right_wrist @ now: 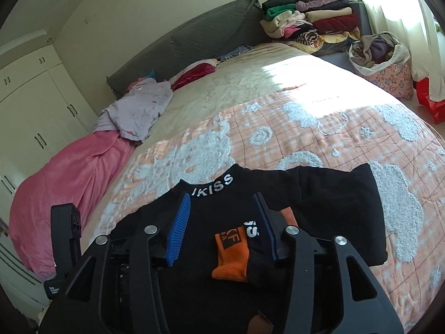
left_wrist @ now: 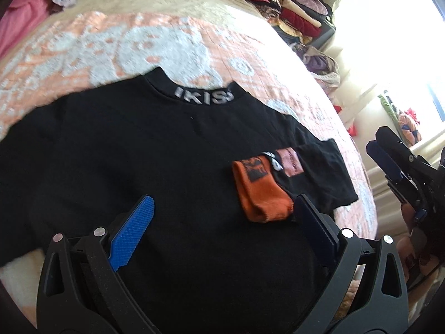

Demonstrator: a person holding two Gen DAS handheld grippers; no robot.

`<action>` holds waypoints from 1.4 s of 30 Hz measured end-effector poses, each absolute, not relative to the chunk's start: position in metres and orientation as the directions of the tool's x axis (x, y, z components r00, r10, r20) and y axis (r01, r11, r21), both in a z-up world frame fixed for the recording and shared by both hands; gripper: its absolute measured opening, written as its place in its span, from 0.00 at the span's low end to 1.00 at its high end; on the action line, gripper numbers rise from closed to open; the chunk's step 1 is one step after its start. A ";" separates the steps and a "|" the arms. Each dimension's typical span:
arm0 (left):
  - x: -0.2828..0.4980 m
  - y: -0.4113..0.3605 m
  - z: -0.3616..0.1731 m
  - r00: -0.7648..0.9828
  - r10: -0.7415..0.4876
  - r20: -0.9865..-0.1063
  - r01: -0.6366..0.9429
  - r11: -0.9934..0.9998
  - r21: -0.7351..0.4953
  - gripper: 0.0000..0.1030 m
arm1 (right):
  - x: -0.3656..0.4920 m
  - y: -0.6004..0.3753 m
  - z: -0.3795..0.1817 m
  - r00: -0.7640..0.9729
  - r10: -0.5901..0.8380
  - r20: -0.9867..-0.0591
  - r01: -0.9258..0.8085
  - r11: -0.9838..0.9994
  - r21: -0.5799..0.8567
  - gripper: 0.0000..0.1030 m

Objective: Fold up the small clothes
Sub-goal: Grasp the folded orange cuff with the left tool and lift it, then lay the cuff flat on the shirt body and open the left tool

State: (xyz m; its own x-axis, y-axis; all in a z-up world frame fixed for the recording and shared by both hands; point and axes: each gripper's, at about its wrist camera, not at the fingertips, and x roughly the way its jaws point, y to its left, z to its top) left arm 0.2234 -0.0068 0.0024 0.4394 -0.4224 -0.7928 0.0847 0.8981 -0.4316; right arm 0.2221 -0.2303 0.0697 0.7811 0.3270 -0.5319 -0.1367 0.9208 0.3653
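Note:
A black top (left_wrist: 125, 153) with "IKISS" on its collar lies flat on the orange and white quilt (left_wrist: 83, 44); the right wrist view also shows the top (right_wrist: 333, 194). An orange and black sock (left_wrist: 258, 192) rests on the top's right part, by the sleeve. My left gripper (left_wrist: 225, 208) hovers over the top's lower half, open wide, with nothing pinched. My right gripper (right_wrist: 222, 199) stands open above the top, and the sock (right_wrist: 233, 256) lies below, between its fingers, untouched by the pads. In the left wrist view the right gripper (left_wrist: 374, 140) shows at the right edge.
Stacks of folded clothes (right_wrist: 311, 19) sit at the bed's far right corner. A floral basket of laundry (right_wrist: 381, 53) stands beside the bed, with a red bag (right_wrist: 431, 100) on the floor. A pink blanket (right_wrist: 69, 181) and a lilac garment (right_wrist: 139, 108) lie on the left.

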 end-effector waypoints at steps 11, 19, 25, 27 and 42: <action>0.252 -0.063 -0.040 0.333 -0.498 -0.801 0.027 0.854 -0.520 0.53 | 0.201 -0.278 0.054 0.818 0.215 -0.534 -0.014 0.935 0.355 0.50; 0.260 -0.080 -0.040 0.399 -0.430 -0.810 0.078 0.896 -0.437 0.08 | 0.195 -0.305 0.055 0.832 0.198 -0.518 0.026 0.919 0.394 0.50; 0.247 -0.058 0.000 0.511 -0.401 -0.761 0.137 0.911 -0.388 0.07 | 0.189 -0.325 0.059 0.850 0.148 -0.505 0.074 0.916 0.394 0.50; 0.241 -0.045 0.013 0.543 -0.388 -0.745 0.145 0.917 -0.372 0.07 | 0.190 -0.325 0.058 0.849 0.133 -0.511 0.085 0.921 0.381 0.50; 0.214 0.059 0.018 0.596 -0.242 -0.766 0.028 0.959 -0.282 0.09 | 0.199 -0.294 0.051 0.836 0.121 -0.535 0.039 0.960 0.279 0.50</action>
State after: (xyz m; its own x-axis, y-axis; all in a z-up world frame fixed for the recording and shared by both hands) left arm 0.2139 0.0594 0.0185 0.5960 -0.2422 -0.7655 0.0277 0.9590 -0.2819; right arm 0.1990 -0.2939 0.0507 0.8363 0.1210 -0.5347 0.0393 0.9596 0.2785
